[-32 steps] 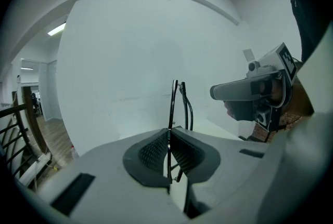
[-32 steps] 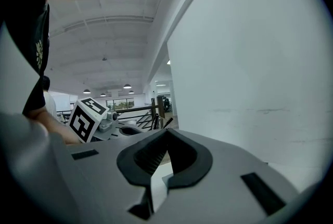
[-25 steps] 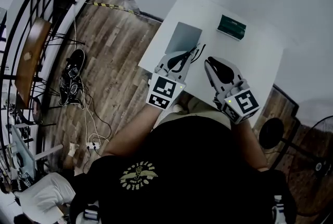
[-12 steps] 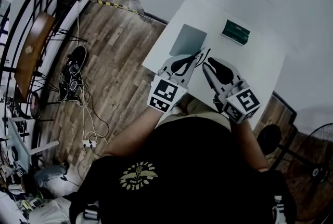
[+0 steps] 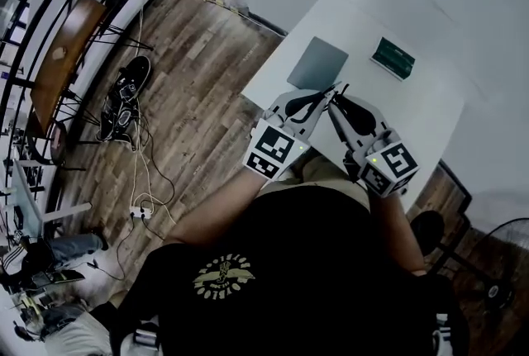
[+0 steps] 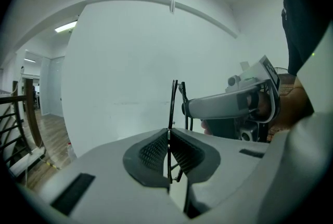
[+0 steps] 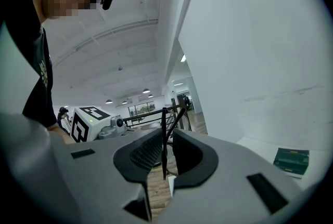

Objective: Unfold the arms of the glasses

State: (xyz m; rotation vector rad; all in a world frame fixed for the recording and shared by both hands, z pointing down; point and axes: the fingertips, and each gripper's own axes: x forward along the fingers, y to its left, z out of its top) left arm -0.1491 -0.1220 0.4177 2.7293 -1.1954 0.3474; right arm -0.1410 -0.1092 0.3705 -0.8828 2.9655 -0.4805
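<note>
The glasses (image 5: 335, 89) have a thin black frame and hang in the air over the white table (image 5: 417, 119), between my two grippers. My left gripper (image 5: 323, 99) is shut on the frame; in the left gripper view the black wire (image 6: 173, 106) is pinched edge-on between its pads (image 6: 151, 150). My right gripper (image 5: 339, 102) faces it tip to tip. Its jaws have just opened and then closed a little. One black arm of the glasses (image 7: 164, 134) stands between them, against the left pad with a gap to the right pad.
A flat grey mat (image 5: 317, 64) and a dark green box (image 5: 393, 57) lie farther back on the table. The table's left edge drops to a wooden floor with shoes (image 5: 124, 94), cables and a black railing (image 5: 58, 7).
The two grippers have drawn together until their tips meet at the glasses. The right gripper has come in from the right, and its jaws now stand around an arm.
</note>
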